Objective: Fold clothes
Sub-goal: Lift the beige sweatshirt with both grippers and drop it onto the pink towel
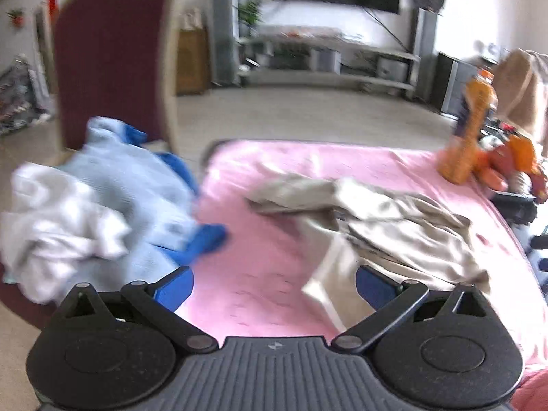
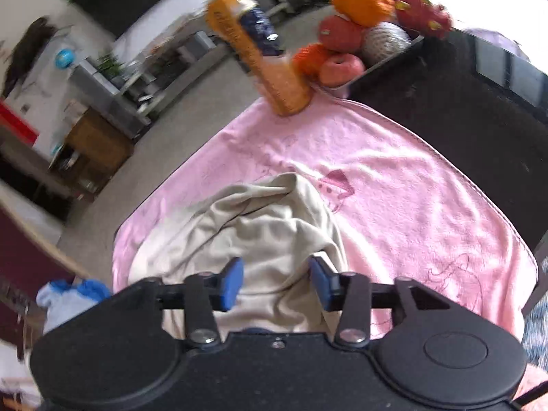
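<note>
Partly blurred | beige garment [image 2: 260, 226] under right claw [image 2: 276, 282] | near edge hidden

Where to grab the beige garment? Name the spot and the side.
Judging by its pose, take the beige garment by the loose flap near the left tool, coming from the near edge of the pink towel: it lies crumpled, and that flap hangs closest.

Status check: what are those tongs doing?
Both tongs open, left, right, holding nothing. Beige garment crumpled on pink towel. Orange bottle at far edge.
</note>
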A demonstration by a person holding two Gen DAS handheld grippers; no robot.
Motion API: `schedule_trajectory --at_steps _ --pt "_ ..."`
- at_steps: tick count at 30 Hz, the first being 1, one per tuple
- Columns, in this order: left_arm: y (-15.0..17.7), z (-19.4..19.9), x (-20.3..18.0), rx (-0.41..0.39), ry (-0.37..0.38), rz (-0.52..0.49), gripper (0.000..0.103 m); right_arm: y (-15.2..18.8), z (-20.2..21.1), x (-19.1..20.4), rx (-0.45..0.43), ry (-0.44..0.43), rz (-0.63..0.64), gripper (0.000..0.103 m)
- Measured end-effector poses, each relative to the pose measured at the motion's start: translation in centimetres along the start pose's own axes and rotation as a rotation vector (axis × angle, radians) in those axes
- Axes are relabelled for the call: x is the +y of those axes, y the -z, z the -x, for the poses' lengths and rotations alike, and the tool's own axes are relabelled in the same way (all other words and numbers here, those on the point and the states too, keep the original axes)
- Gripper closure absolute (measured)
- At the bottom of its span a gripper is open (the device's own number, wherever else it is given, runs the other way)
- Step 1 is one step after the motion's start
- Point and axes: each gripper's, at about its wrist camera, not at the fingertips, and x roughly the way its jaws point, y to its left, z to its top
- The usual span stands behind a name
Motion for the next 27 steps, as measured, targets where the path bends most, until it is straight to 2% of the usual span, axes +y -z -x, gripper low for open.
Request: schedule_trajectory --at_steps 4,7,9,12,13,14,16,19,21,23,27 --pt "0.5 -3.5 -0.9 0.068 0.004 0.045 0.002 0.1 0.3 1.5 -0.003 -0.046 0.099 0.052" --pt "0.9 -6.2 -0.7 0.125 -0.068 0.044 0.009 -0.1 -0.4 1.8 -0.003 -0.051 0.136 0.052" --pt "1.5 -7.5 -0.4 0.153 -0.081 0.036 0.011 -0.2 -1.0 1.6 -0.009 -0.027 0.155 0.052" --pt "2.2 -8.8 0.3 0.182 -0.022 0.068 0.016 -0.3 -1.4 1.1 -0.003 0.008 0.179 0.052" --pt "2.3 -9.2 0.3 0.193 -0.015 0.073 0.020 -0.4 -1.5 0.9 0.003 0.018 0.185 0.052" --pt "2.4 -9.5 0.2 0.192 -0.012 0.065 0.033 -0.4 -1.3 0.8 0.002 0.021 0.189 0.052" --pt "2.6 -10.4 -0.2 0.197 -0.020 0.027 0.050 -0.5 -1.2 0.5 0.003 0.026 0.198 0.052" --pt "2.6 -12.3 -0.9 0.198 -0.002 -0.008 0.053 -0.2 -2.3 0.0 0.028 0.029 0.201 0.052" --pt "2.4 -13.5 -1.0 0.186 -0.019 -0.010 0.053 -0.1 -3.8 -0.4 0.050 0.028 0.193 0.053" --pt "2.2 -14.4 -0.9 0.173 -0.046 -0.014 0.052 -0.1 -5.4 -0.9 0.066 0.027 0.174 0.060" --pt "1.4 -16.0 -1.2 0.163 -0.071 -0.058 0.047 -0.1 -7.5 -1.3 0.065 0.052 0.179 0.061"
